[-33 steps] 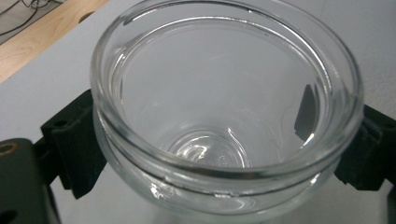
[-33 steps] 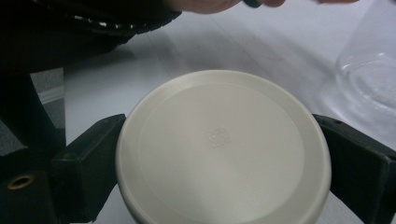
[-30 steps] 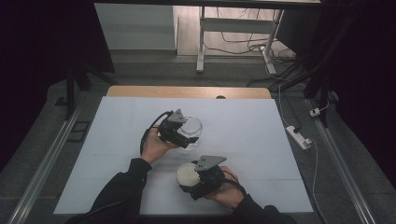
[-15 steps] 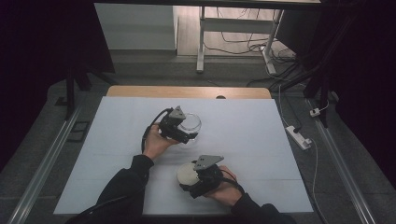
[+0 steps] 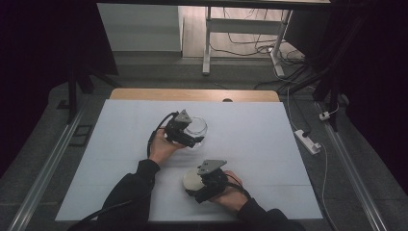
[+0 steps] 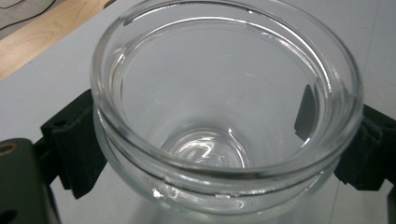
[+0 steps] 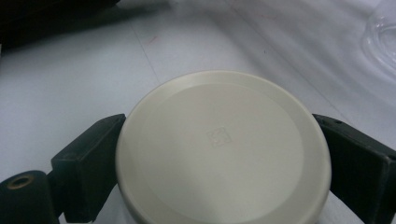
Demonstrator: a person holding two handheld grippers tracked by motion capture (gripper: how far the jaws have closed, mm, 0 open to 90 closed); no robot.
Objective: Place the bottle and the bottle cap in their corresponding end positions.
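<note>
My left gripper (image 5: 191,137) has its two black jaws closed against the outside of a clear round glass jar (image 5: 196,128), one jaw on each side just below the thick rim, and the left gripper view looks straight down into the jar's open mouth (image 6: 224,93) to its empty bottom. The jar sits near the middle of the white table sheet (image 5: 269,144), a little toward the far side. My right gripper (image 5: 199,185) is nearer to me and has its jaws pressed against opposite edges of a flat, round, cream-coloured lid (image 5: 193,178); in the right gripper view the lid (image 7: 224,149) spans the whole gap between the jaws, with a faint square mark at its centre. Jar and lid are apart, with bare sheet between them, and nothing lies in that stretch. At the upper right corner of the right gripper view a bit of the glass jar (image 7: 380,32) shows, blurred. Beyond the sheet a strip of light wooden tabletop (image 5: 192,94) runs along the far edge. On the dark floor to the right lies a white power strip (image 5: 308,141) with its cable, well away from both grippers.
</note>
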